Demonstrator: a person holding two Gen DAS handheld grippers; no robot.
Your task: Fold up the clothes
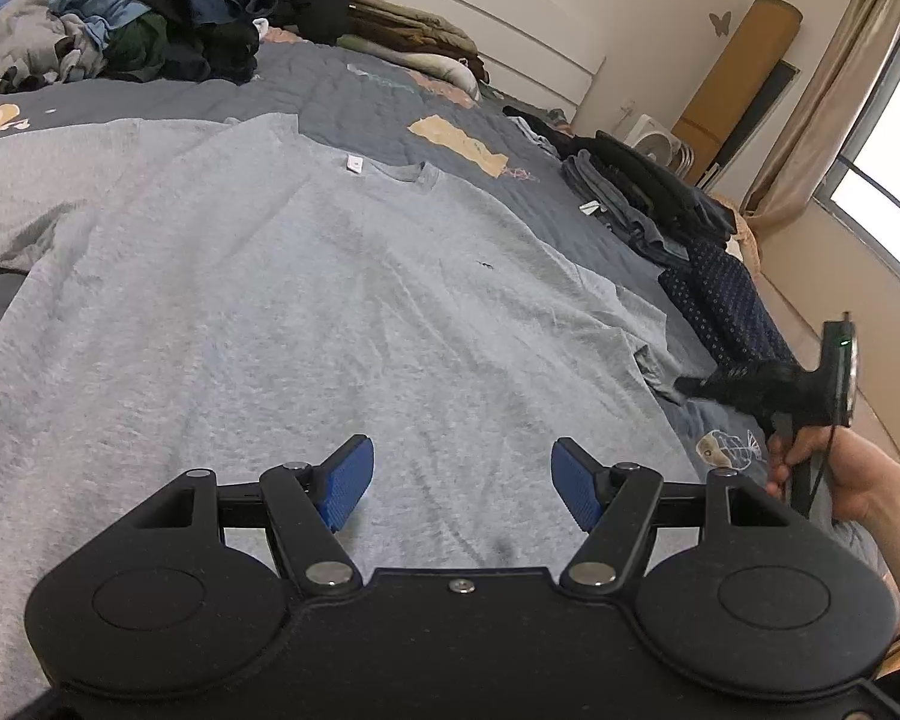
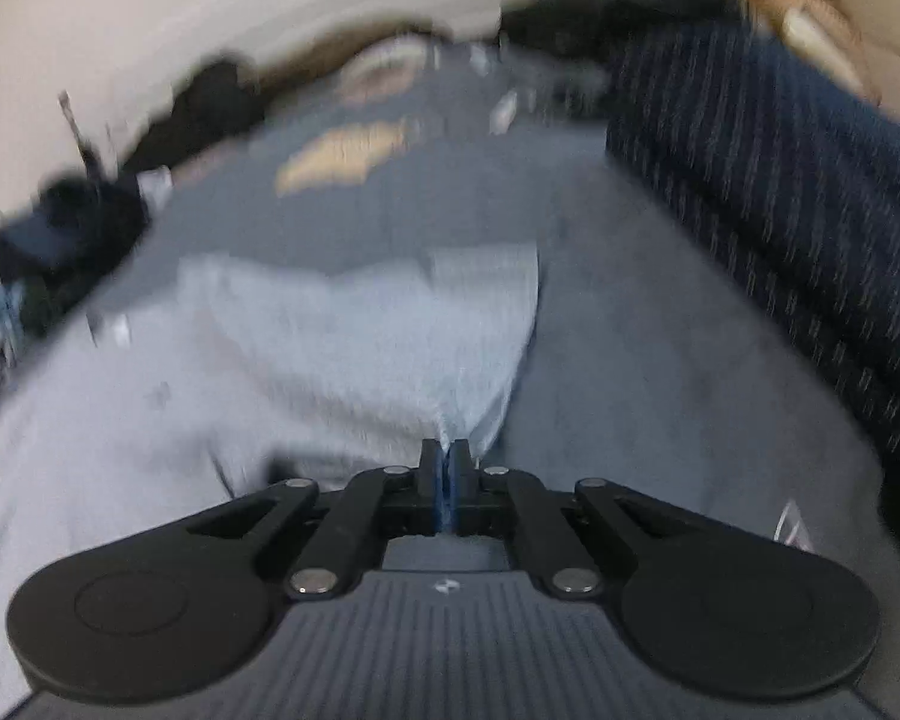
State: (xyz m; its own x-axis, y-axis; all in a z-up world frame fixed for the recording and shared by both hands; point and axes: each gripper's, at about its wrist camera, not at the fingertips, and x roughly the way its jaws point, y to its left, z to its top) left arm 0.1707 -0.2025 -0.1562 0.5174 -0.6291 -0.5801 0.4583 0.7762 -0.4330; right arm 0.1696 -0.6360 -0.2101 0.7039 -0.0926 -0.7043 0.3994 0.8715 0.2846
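A light grey T-shirt (image 1: 330, 300) lies spread flat on the bed, collar and white tag towards the far side. My left gripper (image 1: 462, 480) hovers over the shirt's lower part, open, with nothing between its blue pads (image 1: 348, 483). In the left wrist view my right gripper (image 1: 690, 387) reaches in from the right, held by a hand (image 1: 840, 474), with its tip at the shirt's right sleeve. The blurred right wrist view shows that gripper (image 2: 444, 450) shut, with the grey sleeve cloth (image 2: 360, 348) running into its pads.
The bed has a dark grey patterned cover (image 1: 390, 102). A heap of unfolded clothes (image 1: 168, 12) sits at the far left. A stack of folded dark garments (image 1: 648, 192) and a navy dotted cloth (image 1: 726, 312) line the right edge. A curtain and a window are beyond.
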